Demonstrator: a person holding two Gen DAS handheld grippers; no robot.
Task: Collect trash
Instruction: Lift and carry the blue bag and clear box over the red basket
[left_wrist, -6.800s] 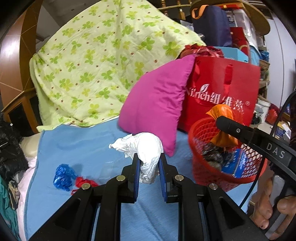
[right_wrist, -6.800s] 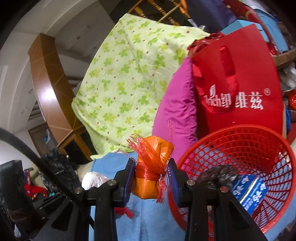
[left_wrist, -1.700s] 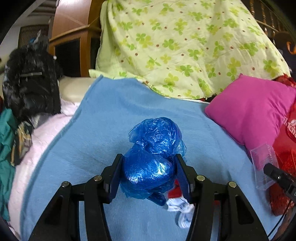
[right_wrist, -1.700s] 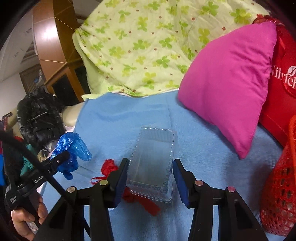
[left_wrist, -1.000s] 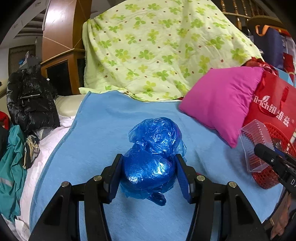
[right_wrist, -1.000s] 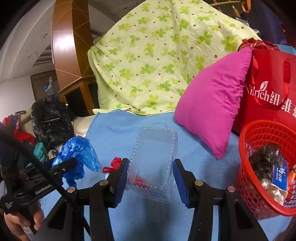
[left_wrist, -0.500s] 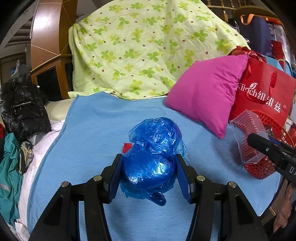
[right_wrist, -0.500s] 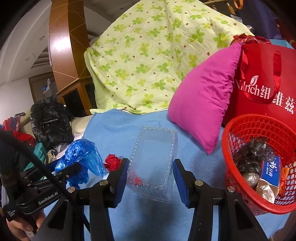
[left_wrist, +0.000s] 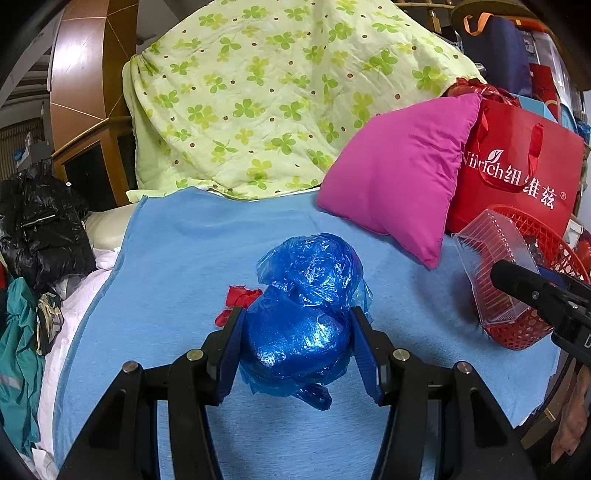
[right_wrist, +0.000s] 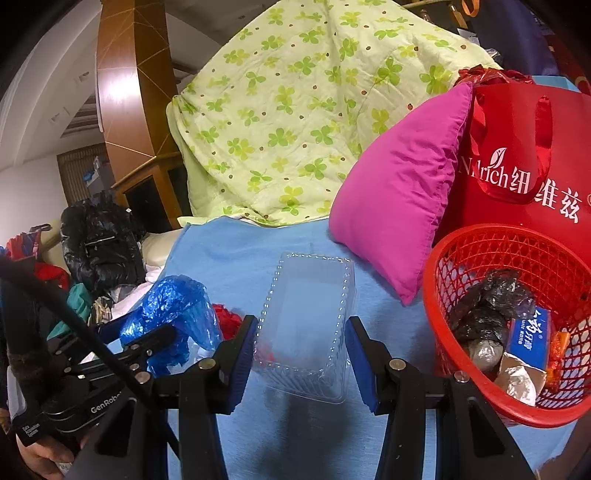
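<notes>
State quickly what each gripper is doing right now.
Left gripper: shut on the blue plastic bag.
Right gripper: shut on the clear plastic container.

1. Blue plastic bag (left_wrist: 306, 310): crumpled ball, held off the blue cloth.
2. Clear plastic tray (right_wrist: 308, 328): empty, tilted, held beside red basket (right_wrist: 461, 243).
3. Basket: black bag, blue box, foil wrapper, poss. more.
4. Red scrap (left_wrist: 240, 299) on cloth.

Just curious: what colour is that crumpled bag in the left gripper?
Shiny blue plastic bag, clearest in the left wrist view.

hand-held gripper (left_wrist: 299, 347) | black arms | blue pads (left_wrist: 231, 343) | silver screws
</notes>
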